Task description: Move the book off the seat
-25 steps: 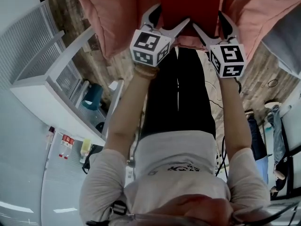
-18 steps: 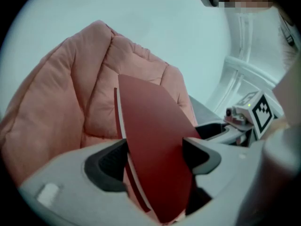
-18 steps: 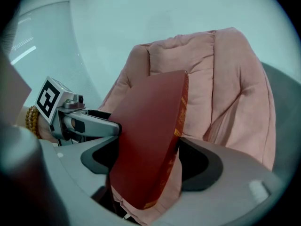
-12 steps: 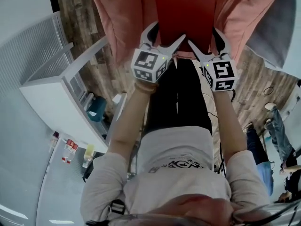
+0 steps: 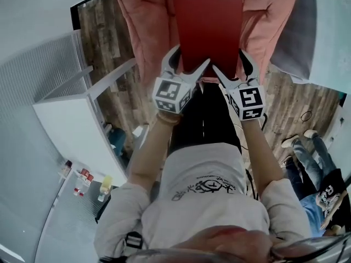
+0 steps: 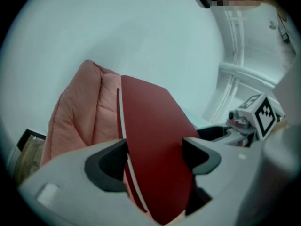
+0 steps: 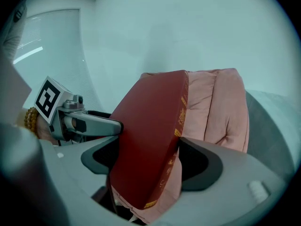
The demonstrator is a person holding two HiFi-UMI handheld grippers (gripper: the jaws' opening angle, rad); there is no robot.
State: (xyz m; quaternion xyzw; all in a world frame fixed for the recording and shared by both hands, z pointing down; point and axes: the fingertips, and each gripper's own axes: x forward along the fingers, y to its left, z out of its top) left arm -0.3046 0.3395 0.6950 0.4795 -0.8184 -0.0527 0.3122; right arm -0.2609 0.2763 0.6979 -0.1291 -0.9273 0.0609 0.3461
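Head view: the left gripper [image 5: 190, 62] and right gripper [image 5: 230, 64] both squeeze the near end of the flat red hardcover book [image 5: 208, 26], with the puffy pink seat [image 5: 147, 21] behind it. It looks like the carrying step, so next take it aside and hold tight.

Setting: indoor workroom, office or lab type. Around me: wood-plank floor [image 5: 101, 37], white cabinet [image 5: 66, 119], bottles [image 5: 83, 175], loose cable [image 5: 305, 115], pink armchair [image 5: 145, 26], a bystander's legs [image 5: 307, 152].

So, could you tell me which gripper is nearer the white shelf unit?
Left. The left gripper clamps the red book on the side facing the white shelf unit; the right gripper clamps its far side.
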